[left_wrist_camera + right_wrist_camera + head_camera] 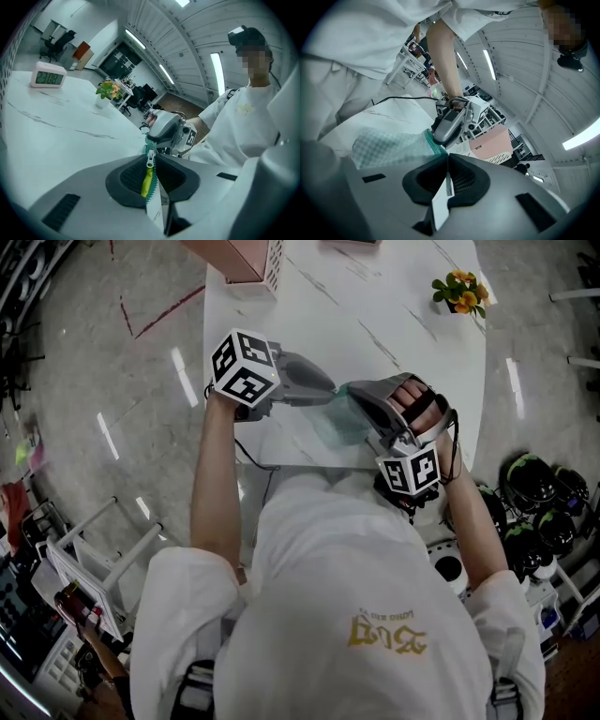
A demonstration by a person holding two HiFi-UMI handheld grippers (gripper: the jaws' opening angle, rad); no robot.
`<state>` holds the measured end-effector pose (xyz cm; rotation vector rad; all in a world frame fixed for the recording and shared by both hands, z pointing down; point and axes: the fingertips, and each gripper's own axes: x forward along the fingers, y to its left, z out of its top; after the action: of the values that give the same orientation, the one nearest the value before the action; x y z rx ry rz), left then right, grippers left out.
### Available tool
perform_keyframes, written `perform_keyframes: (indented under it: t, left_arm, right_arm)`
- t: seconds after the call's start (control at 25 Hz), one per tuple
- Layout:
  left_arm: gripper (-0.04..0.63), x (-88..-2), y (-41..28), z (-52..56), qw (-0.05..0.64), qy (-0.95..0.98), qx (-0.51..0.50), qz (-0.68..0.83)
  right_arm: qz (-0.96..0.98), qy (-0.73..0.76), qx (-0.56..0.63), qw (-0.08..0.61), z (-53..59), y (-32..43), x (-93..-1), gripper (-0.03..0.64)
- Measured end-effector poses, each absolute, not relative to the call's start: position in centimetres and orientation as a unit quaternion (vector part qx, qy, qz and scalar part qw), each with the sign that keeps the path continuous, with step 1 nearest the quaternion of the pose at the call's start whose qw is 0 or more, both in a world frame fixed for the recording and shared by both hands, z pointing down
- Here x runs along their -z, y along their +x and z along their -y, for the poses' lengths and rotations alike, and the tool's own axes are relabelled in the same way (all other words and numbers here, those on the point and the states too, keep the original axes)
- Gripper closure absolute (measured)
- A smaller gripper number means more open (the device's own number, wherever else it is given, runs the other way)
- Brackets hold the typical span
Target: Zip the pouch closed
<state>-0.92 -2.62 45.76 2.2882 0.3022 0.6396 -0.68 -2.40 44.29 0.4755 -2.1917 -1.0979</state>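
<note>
My left claw (151, 153) is narrow, pinching the zipper pull (149, 162) at centre frame; my right claw (446, 158) clamps the green pouch (389, 146) by its edge; the pouch hangs between them over the white worktop (375, 324).

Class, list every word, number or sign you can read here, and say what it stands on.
Nothing reads clearly.
Clock on the table: dark digits, too blurred to read.
White shirt: gold print, upside down, too small to read.
Marker cubes: black-and-white square patterns only, no words.
</note>
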Motion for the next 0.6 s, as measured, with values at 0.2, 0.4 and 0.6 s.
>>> perform_keyframes:
  t: [0.2, 0.4, 0.6]
  left_arm:
    - [0.537, -45.5, -0.9, 2.9, 0.377, 0.887, -0.233, -0.128]
    - [0.54, -45.5, -1.1, 2.7, 0.39, 0.884, -0.221, -0.134]
    - [0.54, -45.2, -1.3, 2.7, 0.408, 0.879, -0.206, -0.134]
  right_arm:
    - [0.834, 0.171, 0.417, 0.318, 2.1, -0.1, -44.6, 0.594]
    - [0.832, 0.16, 0.425, 0.318, 1.6, -0.1, -44.7, 0.594]
    - [0.831, 0.154, 0.432, 0.316, 1.2, -0.2, -44.7, 0.594]
